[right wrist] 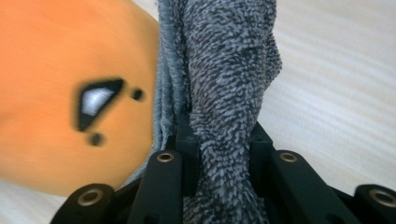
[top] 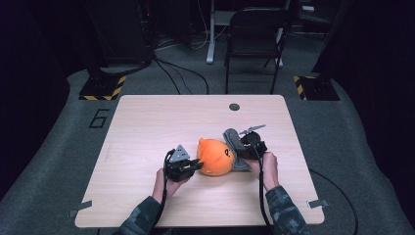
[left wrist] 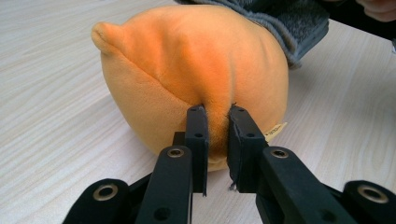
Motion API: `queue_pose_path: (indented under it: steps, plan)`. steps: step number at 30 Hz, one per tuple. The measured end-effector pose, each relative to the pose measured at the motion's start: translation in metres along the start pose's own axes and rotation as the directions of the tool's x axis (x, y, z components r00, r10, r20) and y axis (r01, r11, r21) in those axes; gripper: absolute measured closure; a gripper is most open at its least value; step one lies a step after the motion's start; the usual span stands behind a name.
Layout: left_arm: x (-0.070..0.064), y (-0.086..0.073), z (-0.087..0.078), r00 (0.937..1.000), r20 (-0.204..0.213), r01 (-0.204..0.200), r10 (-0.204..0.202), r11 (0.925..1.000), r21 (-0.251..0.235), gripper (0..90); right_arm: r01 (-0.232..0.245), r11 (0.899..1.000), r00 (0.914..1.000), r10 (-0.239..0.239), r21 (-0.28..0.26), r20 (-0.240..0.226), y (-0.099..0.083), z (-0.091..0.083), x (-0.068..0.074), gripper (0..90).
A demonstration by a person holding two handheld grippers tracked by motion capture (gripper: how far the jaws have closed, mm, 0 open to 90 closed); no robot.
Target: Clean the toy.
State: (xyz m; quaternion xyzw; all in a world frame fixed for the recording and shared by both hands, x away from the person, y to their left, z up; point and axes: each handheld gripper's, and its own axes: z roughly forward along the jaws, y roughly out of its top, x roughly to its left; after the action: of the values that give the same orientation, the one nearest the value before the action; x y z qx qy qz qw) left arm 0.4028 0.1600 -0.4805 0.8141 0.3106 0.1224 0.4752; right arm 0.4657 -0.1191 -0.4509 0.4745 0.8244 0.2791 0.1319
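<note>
Pale wooden table [top: 147,147], smooth with thin lines in it, holds the soft round orange plush toy [top: 215,156] near its middle. Your left gripper [top: 198,165] is just left of the toy and pinches a fold of its fuzzy orange skin between its two black jaws, which stand close together on the fold. The toy is plump like a ball, with a little pointed bump on top and a small black mark on its side. Pressed against the right of the toy is the fluffy grey towel cloth [top: 235,144], rough and loopy. Your right gripper [top: 244,147] squeezes a bunch of that cloth tight between its jaws, right beside the toy.
</note>
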Motion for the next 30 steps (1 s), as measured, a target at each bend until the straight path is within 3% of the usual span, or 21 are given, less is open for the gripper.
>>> queue_pose_path:
  steps: [2,6,14,20,24,30]
  plan:
    - [0.000,0.000,0.000,1.0000,-0.003,0.002,-0.002,1.0000,0.002,79.5,-0.019,0.999,0.9997,0.018,0.041,0.014,-0.005,0.012,-0.005,73.4]
    - [0.001,0.000,0.000,1.0000,-0.007,0.002,-0.002,1.0000,0.001,79.5,-0.041,0.994,0.9991,0.041,0.106,-0.003,-0.015,0.035,-0.010,73.5]
    - [0.002,-0.001,0.000,1.0000,-0.007,0.000,0.000,1.0000,-0.001,79.4,-0.019,0.994,0.9997,0.017,0.107,0.016,-0.013,0.034,-0.007,73.5]
    - [0.002,-0.001,-0.001,1.0000,-0.007,0.005,-0.005,1.0000,-0.002,79.3,-0.025,0.998,0.9993,0.023,0.055,0.030,-0.006,0.010,-0.014,73.6]
    - [0.002,-0.001,-0.001,1.0000,-0.009,0.002,-0.002,1.0000,-0.002,79.2,-0.013,1.000,0.9997,0.013,-0.029,0.019,0.002,-0.016,-0.014,73.6]
    - [0.002,0.000,-0.001,1.0000,-0.007,0.003,-0.003,1.0000,0.001,79.2,0.034,0.990,0.9987,-0.039,-0.137,-0.032,0.015,-0.049,0.010,73.6]
